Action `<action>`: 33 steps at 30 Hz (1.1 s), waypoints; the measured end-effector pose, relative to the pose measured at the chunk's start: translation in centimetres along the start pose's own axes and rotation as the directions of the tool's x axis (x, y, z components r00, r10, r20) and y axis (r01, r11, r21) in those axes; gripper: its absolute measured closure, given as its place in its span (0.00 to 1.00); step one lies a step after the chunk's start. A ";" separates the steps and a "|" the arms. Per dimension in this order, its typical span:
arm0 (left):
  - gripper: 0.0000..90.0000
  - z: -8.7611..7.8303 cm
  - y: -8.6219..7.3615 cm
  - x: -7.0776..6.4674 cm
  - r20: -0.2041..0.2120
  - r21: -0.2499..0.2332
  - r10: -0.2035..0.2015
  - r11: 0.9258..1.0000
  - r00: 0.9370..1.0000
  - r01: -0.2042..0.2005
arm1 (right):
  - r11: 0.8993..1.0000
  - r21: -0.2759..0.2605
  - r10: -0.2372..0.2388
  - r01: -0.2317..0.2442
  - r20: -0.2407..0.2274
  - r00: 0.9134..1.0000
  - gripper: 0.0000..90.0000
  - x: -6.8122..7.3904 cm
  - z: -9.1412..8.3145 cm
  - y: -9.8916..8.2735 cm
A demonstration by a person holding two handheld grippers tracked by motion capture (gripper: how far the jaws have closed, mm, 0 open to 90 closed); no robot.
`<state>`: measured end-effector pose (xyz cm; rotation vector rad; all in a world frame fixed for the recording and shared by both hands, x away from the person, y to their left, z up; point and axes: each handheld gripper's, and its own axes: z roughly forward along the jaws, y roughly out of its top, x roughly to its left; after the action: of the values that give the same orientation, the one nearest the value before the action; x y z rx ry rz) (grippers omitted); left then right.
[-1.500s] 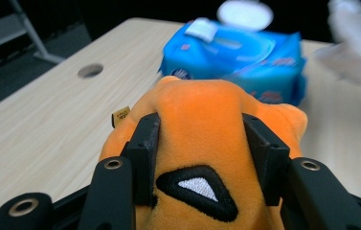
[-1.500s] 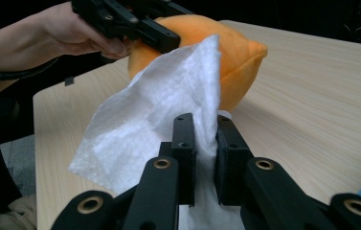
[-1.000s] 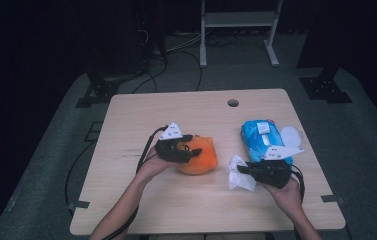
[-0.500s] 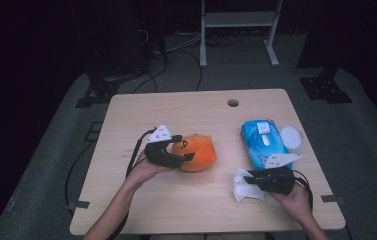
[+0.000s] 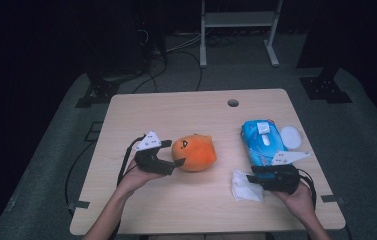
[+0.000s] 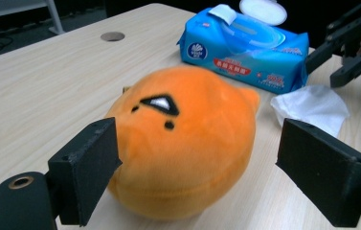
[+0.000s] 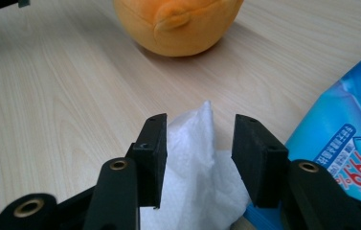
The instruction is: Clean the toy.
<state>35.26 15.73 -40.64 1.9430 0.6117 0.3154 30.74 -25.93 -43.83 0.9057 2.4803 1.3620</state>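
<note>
An orange plush toy [image 5: 194, 152] with a small black face lies at the table's middle. My left gripper [image 5: 175, 152] stands at its left side, jaws wide and just opened further; the plush [image 6: 187, 158] sits between them, and the pads do not press it. A crumpled white wipe [image 5: 246, 186] lies near the front right. My right gripper [image 5: 251, 178] points at it from the right. Its jaws have just been opening, and a peak of the wipe [image 7: 192, 191] stands loose between the pads of the right gripper [image 7: 199, 153].
A blue wet-wipe pack [image 5: 263, 141] with its white lid [image 5: 290, 136] flipped open lies just behind the right gripper. A round cable hole [image 5: 233, 103] is in the wooden table's far part. Dark floor, cables and a metal stand lie beyond the table.
The left gripper has drawn back to the left off the plush and its jaws have spread. The right gripper's jaws have parted from the wipe, which now rests on the table.
</note>
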 end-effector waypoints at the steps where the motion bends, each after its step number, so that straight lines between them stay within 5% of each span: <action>1: 0.15 -0.2 -0.2 0.0 -0.004 0.001 -0.004 1.000 1.000 0.004 | 1.000 -0.006 0.005 -0.005 0.000 1.000 0.60 0.0 -0.1 0.1; 33: 0.12 -3.9 -4.1 0.6 -0.070 0.044 -0.035 0.998 0.997 0.038 | 1.000 -0.024 0.021 -0.020 0.025 0.999 0.49 0.0 -0.6 0.0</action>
<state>32.76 20.41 -42.60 1.9683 0.7047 0.3501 30.50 -26.38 -43.50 0.9405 2.4375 1.3746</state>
